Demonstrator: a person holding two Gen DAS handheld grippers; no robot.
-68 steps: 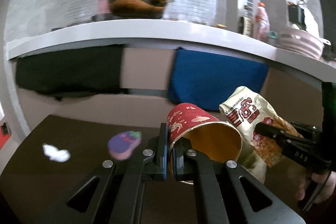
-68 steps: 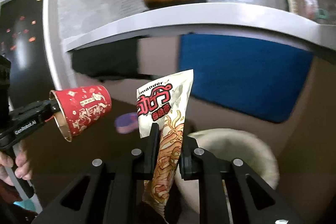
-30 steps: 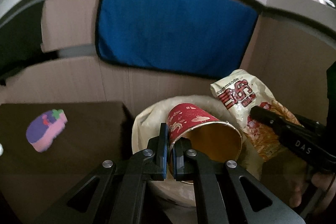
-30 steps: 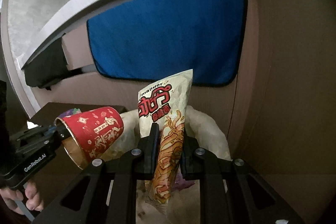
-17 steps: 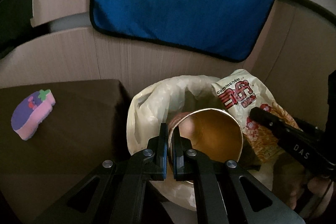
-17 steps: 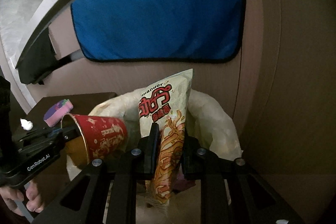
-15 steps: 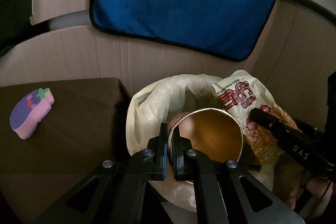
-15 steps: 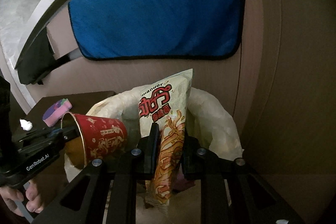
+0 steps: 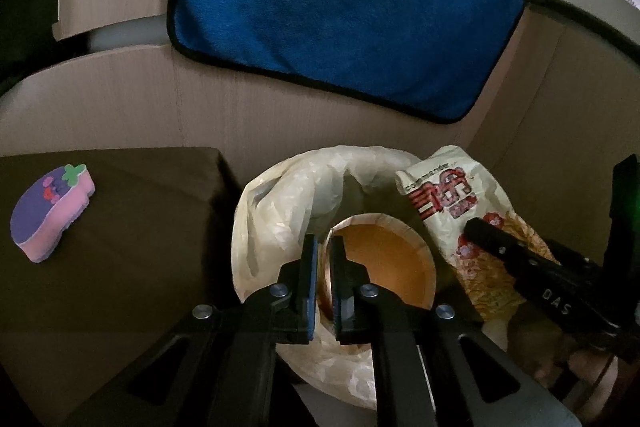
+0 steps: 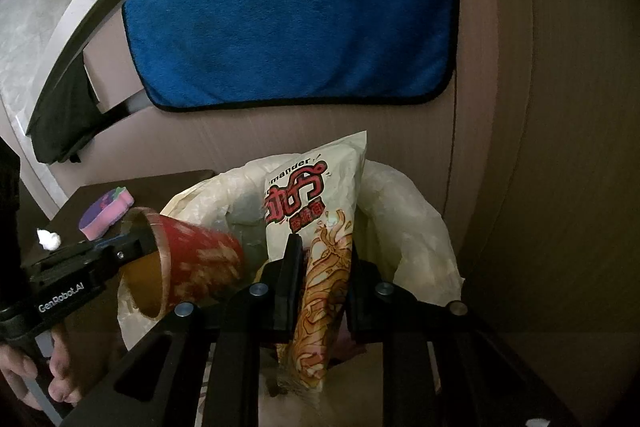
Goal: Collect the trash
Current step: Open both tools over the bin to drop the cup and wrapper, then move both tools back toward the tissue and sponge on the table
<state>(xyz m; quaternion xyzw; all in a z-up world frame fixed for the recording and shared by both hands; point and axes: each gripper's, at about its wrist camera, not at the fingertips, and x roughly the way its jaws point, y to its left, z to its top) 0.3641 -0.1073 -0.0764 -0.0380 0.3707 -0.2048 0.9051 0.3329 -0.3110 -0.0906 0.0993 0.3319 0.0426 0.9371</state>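
Observation:
A red paper cup (image 9: 384, 267) lies on its side over the bag-lined bin (image 9: 280, 195), its brown inside facing the left wrist camera. My left gripper (image 9: 324, 243) straddles the cup's rim and its jaws are opening; a small gap shows between the pads and the rim. From the right wrist view the cup (image 10: 200, 263) is motion-blurred at the left gripper (image 10: 140, 239). My right gripper (image 10: 323, 243) is shut on a cream and red snack bag (image 10: 312, 195), held upright over the bin (image 10: 412, 211). In the left wrist view the snack bag (image 9: 448, 195) hangs at the bin's right edge.
A purple and pink sponge (image 9: 52, 211) and a white crumpled tissue (image 10: 49, 239) lie on the dark table (image 9: 140, 227) left of the bin. A blue towel (image 9: 340, 7) hangs on the beige cabinet front behind. A hand (image 10: 24, 379) grips the left tool.
Both grippers came down over the bin. The left jaws have parted and the cup has dropped lower with its mouth turned toward the left wrist camera. The snack bag stays gripped.

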